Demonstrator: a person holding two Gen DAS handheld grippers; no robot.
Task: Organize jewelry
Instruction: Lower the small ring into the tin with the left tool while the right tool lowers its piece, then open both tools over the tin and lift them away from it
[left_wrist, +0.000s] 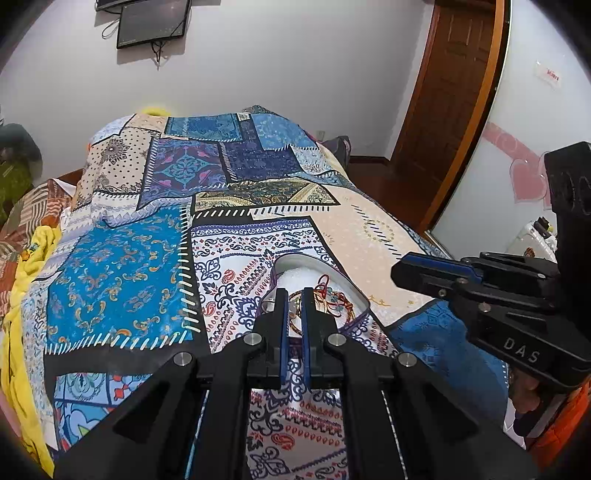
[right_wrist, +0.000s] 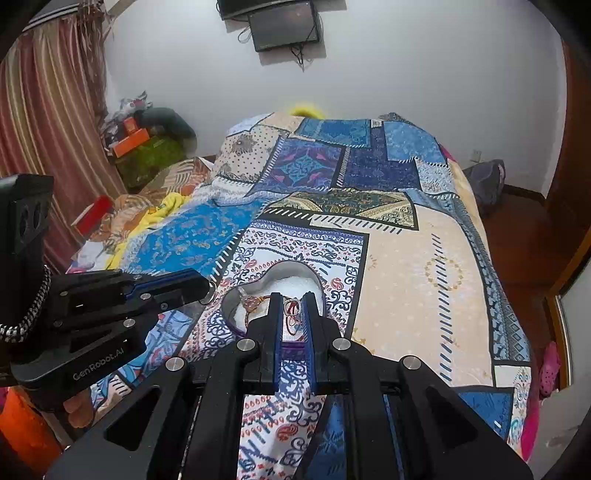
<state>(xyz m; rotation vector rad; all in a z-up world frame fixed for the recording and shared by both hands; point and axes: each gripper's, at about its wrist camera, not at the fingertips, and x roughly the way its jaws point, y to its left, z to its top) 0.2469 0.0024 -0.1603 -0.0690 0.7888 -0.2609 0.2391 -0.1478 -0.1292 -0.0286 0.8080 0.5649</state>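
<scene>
Jewelry (left_wrist: 334, 301) lies tangled in the heart-shaped tin (right_wrist: 317, 284); above it I keep left gripper (left_wrist: 294, 295) and right gripper (right_wrist: 291, 301) clenched, empty; descending blind risks snagging cords.

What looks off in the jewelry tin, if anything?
The jewelry lies in a loose tangle of red cord and gold pieces at one side of the heart-shaped tin, not laid out. The white padding beyond it is bare. No spill or damage shows on the quilt.

Left tongs (left_wrist: 293, 295) hide part of the jewelry (left_wrist: 334, 301)
</scene>
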